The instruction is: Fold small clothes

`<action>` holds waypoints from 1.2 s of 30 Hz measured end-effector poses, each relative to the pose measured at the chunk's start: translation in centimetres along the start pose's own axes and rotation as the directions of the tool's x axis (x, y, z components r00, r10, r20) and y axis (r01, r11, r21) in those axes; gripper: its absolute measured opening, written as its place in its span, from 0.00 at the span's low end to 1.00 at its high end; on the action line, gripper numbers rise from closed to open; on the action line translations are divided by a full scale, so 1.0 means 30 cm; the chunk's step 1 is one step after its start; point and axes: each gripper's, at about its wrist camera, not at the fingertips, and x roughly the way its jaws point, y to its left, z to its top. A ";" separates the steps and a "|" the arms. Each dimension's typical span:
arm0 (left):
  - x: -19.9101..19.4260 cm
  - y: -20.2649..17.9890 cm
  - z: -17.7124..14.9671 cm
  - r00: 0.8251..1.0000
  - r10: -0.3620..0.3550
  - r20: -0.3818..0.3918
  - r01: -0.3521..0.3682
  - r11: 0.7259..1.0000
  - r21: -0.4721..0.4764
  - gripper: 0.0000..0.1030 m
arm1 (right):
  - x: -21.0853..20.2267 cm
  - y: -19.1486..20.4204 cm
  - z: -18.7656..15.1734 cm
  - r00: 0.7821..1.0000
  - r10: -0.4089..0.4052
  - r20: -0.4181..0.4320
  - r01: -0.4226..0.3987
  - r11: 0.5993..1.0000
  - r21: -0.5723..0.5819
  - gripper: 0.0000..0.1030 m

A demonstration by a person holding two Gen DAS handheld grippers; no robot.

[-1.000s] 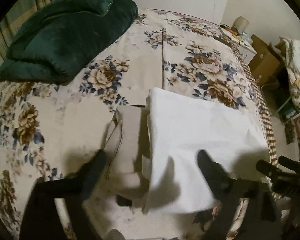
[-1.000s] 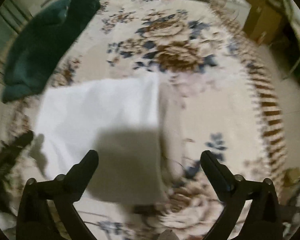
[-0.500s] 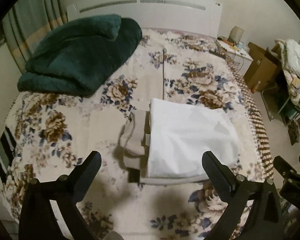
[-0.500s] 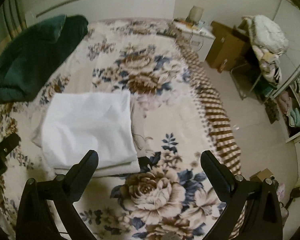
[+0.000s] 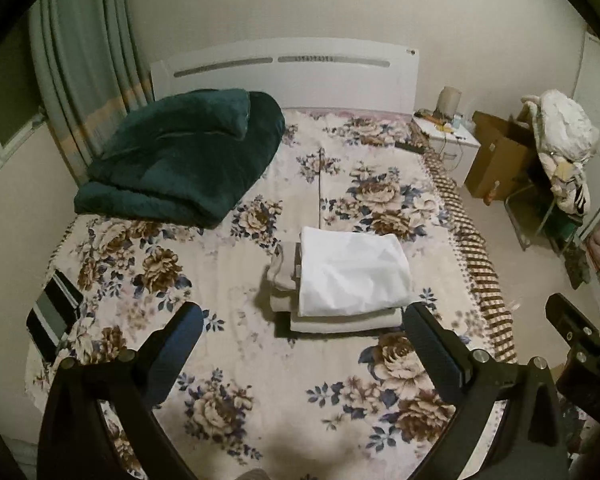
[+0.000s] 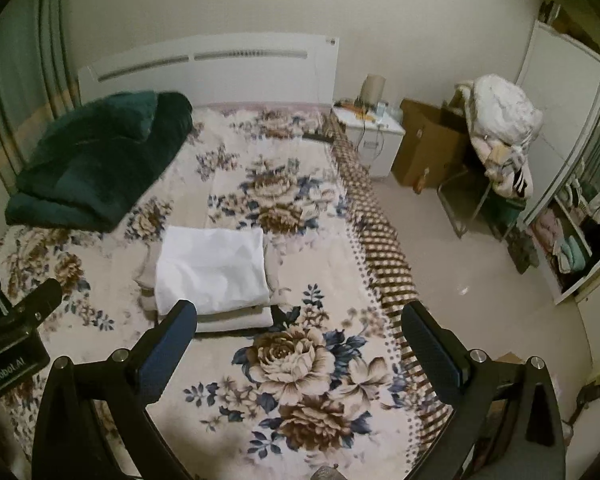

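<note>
Bedroom scene seen from both wrist cameras, looking down onto a bed (image 5: 260,400) covered with a floral spread. The folded white garment (image 5: 352,272) lies on top of a small stack of folded beige clothes (image 5: 340,322), near the middle of the bed and toward its right edge; in the right wrist view the same white piece (image 6: 212,268) sits on the beige layers (image 6: 236,318), with a dark item just showing at the stack's near corner. A folded dark green blanket (image 5: 180,164) rests by the white headboard (image 5: 284,72), well apart from the stack. Containers: a brown cardboard box (image 6: 428,148) stands on the floor beside the white nightstand (image 6: 374,140), its contents not visible; an open wardrobe (image 6: 572,216) at right holds folded and hanging clothes on its shelves; a chair (image 6: 496,140) beside the box carries a heap of pale clothes. Fingers: the left gripper (image 5: 300,344) has just been opening and its fingers (image 5: 176,344) now stand spread wide, well above the bed, with nothing between them and touching nothing. The right gripper (image 6: 296,340) likewise shows its fingers (image 6: 168,344) fully apart, empty, clear of the stack. Each gripper's body appears at the edge of the other's view.
</note>
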 end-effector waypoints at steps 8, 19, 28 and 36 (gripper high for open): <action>-0.233 0.011 -0.028 0.999 0.010 0.051 -0.009 1.000 -0.015 1.00 | -0.381 -0.053 -0.040 0.995 0.031 0.091 -0.033 0.999 0.019 1.00; -0.410 -0.005 -0.072 0.994 0.004 0.105 -0.004 1.000 -0.004 1.00 | -0.669 -0.085 -0.081 0.985 0.060 0.160 -0.063 0.998 0.014 1.00; -0.477 0.012 -0.089 0.991 0.016 0.135 -0.013 1.000 -0.026 1.00 | -0.720 -0.097 -0.093 0.984 0.066 0.165 -0.069 0.998 0.009 1.00; -0.501 0.029 -0.100 0.990 0.026 0.138 -0.021 0.999 -0.036 1.00 | -0.787 -0.114 -0.097 0.983 0.058 0.176 -0.062 0.998 0.017 1.00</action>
